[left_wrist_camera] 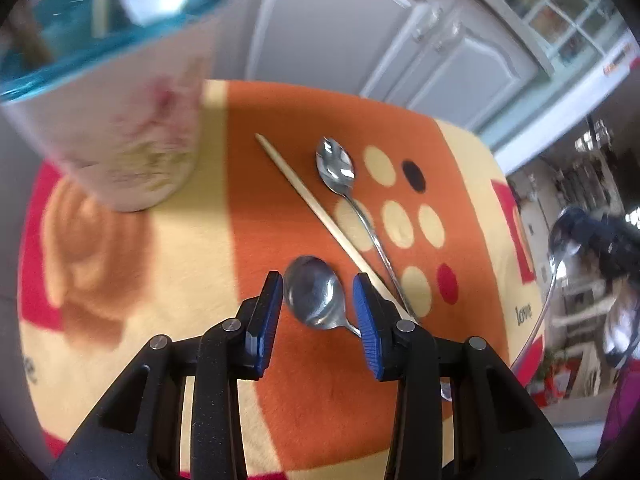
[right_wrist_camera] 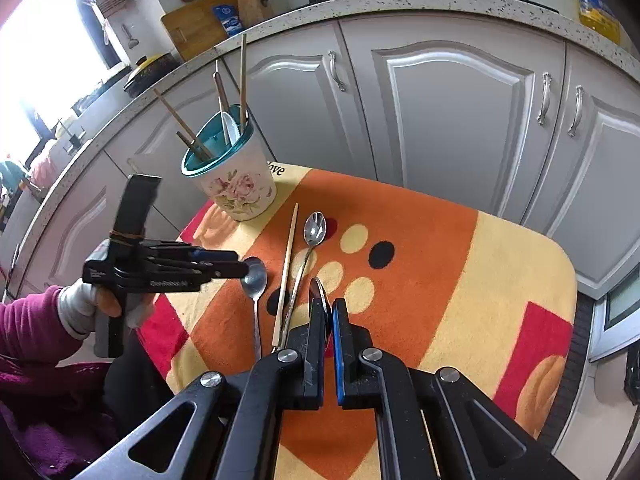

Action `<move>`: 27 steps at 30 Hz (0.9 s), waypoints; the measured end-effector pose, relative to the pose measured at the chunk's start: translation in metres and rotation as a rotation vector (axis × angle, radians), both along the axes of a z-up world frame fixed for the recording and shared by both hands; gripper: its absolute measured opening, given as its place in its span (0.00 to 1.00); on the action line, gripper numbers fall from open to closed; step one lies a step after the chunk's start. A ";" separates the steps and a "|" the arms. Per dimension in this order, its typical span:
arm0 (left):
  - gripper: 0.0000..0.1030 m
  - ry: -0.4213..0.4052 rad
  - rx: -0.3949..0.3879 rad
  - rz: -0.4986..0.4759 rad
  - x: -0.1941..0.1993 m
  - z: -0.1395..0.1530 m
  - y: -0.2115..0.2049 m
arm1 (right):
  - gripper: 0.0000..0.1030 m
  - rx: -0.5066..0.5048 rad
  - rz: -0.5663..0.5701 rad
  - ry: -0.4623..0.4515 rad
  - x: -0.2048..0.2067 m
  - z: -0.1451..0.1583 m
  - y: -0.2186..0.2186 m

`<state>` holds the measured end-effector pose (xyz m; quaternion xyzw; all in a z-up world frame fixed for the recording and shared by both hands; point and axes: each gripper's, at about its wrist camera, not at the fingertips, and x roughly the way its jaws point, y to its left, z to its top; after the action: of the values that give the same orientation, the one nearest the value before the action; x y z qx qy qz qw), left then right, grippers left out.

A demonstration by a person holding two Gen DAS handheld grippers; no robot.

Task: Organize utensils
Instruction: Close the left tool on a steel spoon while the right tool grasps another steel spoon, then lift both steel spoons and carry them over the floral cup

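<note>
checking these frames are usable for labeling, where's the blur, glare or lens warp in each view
Left wrist view: the flowered cup is smeared with motion blur, the spoon between the left gripper pads stays sharp, and a spoon at the right edge is blurred. Right wrist view: sharp overall, the window is blown out white, and fisheye bends the countertop.

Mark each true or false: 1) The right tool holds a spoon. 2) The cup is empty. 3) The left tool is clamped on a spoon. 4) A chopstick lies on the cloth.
1) True: the right tool grips a spoon.
2) False: the cup holds utensils.
3) False: the left tool is open around a spoon bowl.
4) True: the chopstick lies beside a long spoon on the cloth.
</note>
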<state>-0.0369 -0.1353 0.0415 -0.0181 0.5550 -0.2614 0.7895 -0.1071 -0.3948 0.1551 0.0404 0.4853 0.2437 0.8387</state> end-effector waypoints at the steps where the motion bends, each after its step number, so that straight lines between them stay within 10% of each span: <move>1: 0.34 -0.001 0.031 -0.007 0.000 -0.004 -0.004 | 0.03 0.006 -0.004 0.003 0.001 -0.001 -0.001; 3: 0.14 0.021 0.056 -0.008 -0.001 -0.013 -0.007 | 0.03 0.015 -0.007 0.008 0.003 -0.002 -0.002; 7: 0.05 0.019 0.004 0.022 -0.004 -0.011 0.003 | 0.03 0.025 -0.004 0.007 0.006 -0.001 0.000; 27: 0.00 -0.181 -0.083 0.080 -0.027 0.096 0.041 | 0.03 0.039 0.031 -0.072 0.016 0.031 0.023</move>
<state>-0.0636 -0.0947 0.1372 -0.0493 0.4688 -0.2532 0.8448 -0.0914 -0.3720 0.1859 0.0403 0.4506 0.2672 0.8508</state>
